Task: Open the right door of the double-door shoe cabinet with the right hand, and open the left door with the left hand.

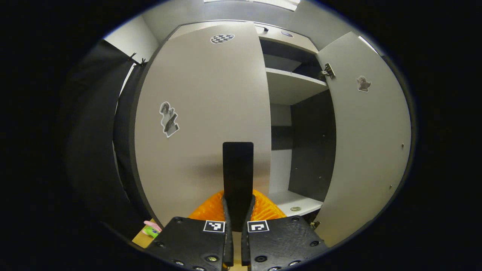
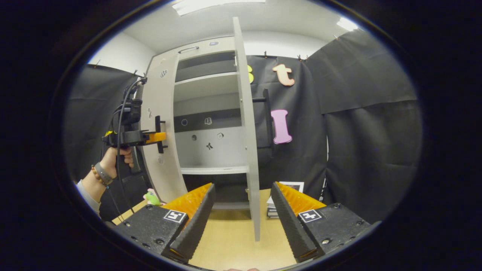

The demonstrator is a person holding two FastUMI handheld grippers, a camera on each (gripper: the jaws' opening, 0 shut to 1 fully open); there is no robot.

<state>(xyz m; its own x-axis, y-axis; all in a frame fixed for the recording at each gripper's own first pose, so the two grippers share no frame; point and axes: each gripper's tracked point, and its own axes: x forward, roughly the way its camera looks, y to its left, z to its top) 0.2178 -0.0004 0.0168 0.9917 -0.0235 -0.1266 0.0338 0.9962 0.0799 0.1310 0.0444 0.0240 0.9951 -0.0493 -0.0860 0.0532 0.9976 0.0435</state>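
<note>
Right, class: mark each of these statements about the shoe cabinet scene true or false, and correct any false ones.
1. The right door stands wide open. True.
2. The left gripper is shut on the left door's handle. True.
3. The right gripper is clamped on the right door. False: its fingers are spread, with the door's edge between them, apart from both.
4. The left door is swung fully open. False: it is nearly closed, covering its side.
5. Shoes fill the shelves. False: no shoes show on them.
</note>
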